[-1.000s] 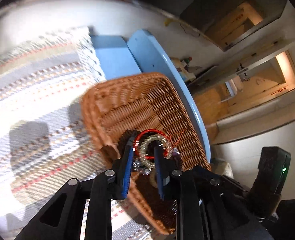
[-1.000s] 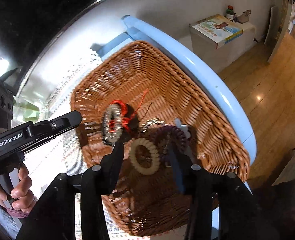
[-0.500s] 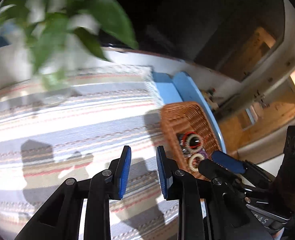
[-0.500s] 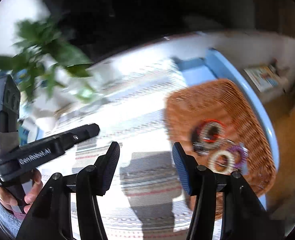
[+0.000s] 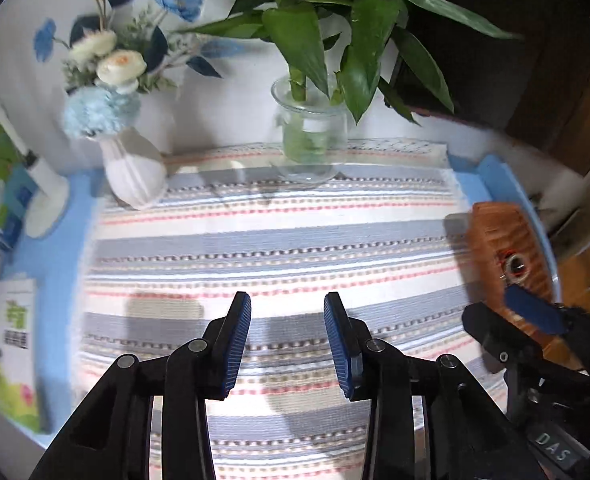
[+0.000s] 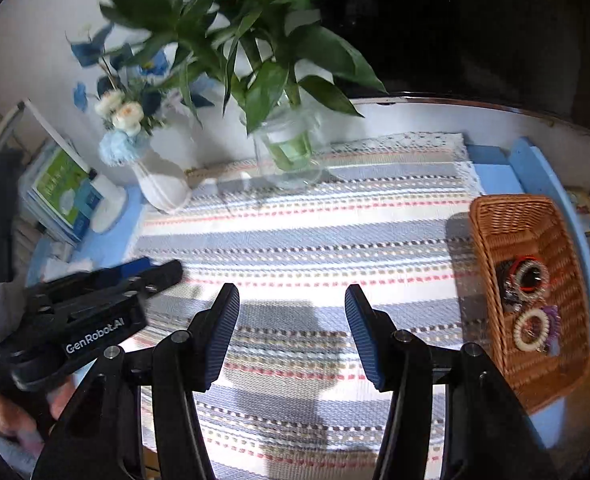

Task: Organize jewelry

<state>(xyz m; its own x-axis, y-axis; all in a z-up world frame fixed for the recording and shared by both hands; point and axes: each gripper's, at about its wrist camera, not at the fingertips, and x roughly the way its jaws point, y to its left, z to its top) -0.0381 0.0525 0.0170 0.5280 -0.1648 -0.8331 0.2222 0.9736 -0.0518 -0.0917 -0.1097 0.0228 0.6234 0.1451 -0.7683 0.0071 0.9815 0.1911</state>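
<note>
A brown wicker basket (image 6: 495, 220) stands at the right edge of the table and also shows in the left wrist view (image 5: 491, 224). In it lie a grey bracelet with a red ring (image 6: 529, 274), a cream beaded bracelet (image 6: 531, 330) and a purple bracelet (image 6: 553, 316). The grey and red bracelet shows in the left wrist view (image 5: 515, 267) too. My left gripper (image 5: 287, 340) is open and empty above the striped cloth (image 5: 279, 240). My right gripper (image 6: 292, 330) is open and empty above the cloth, left of the basket.
A glass vase with a green plant (image 5: 311, 148) and a white vase of flowers (image 5: 133, 172) stand at the back. Books (image 5: 13, 344) lie at the left edge. The blue table rim (image 6: 535, 168) runs behind the basket. The left gripper body (image 6: 87, 312) shows at the right view's left.
Both grippers have pulled back from inside the basket to above the middle of the cloth. The bracelets stay in the basket. Both grippers are now empty and open.
</note>
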